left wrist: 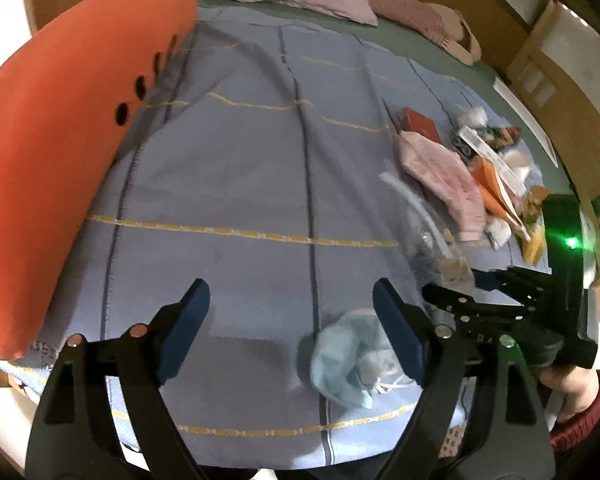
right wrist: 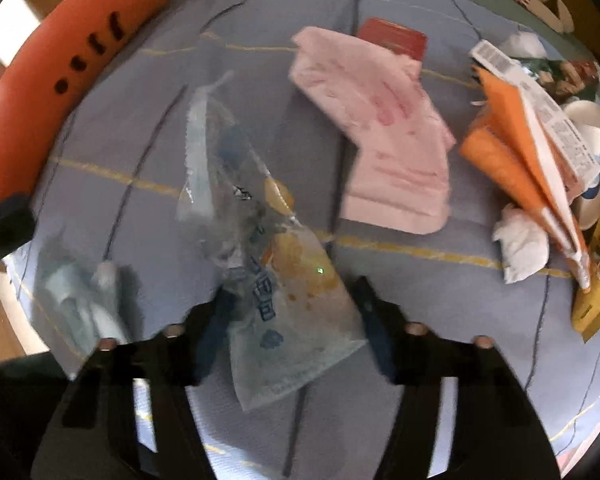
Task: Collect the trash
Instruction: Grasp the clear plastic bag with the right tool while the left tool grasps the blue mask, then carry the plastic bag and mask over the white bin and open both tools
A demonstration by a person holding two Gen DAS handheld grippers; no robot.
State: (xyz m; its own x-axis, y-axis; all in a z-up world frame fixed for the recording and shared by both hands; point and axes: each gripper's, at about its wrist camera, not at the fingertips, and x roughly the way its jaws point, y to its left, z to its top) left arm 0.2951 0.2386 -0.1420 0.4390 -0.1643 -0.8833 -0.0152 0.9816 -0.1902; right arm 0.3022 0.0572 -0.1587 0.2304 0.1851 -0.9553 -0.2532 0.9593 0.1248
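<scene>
**A:** So, left view: left gripper (left wrist: 290, 312) jaws wide, empty; crumpled blue mask (left wrist: 350, 364) loose on the bed (left wrist: 240, 160) at 5 o'clock.

**B:** Right view: right gripper (right wrist: 296, 320) jaws either side of a clear wrapper (right wrist: 284, 280), can't tell if pinched. Pink pack (right wrist: 380, 132), orange carton (right wrist: 516, 140) at 2 o'clock remain. Barely started, I'd say.

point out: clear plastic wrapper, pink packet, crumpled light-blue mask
clear plastic wrapper (right wrist: 296, 320): right wrist view, printed lower half between the fingers.
pink packet (right wrist: 384, 128): right wrist view, middle of its flat face.
crumpled light-blue mask (left wrist: 346, 360): left wrist view, bunched blue centre.
</scene>
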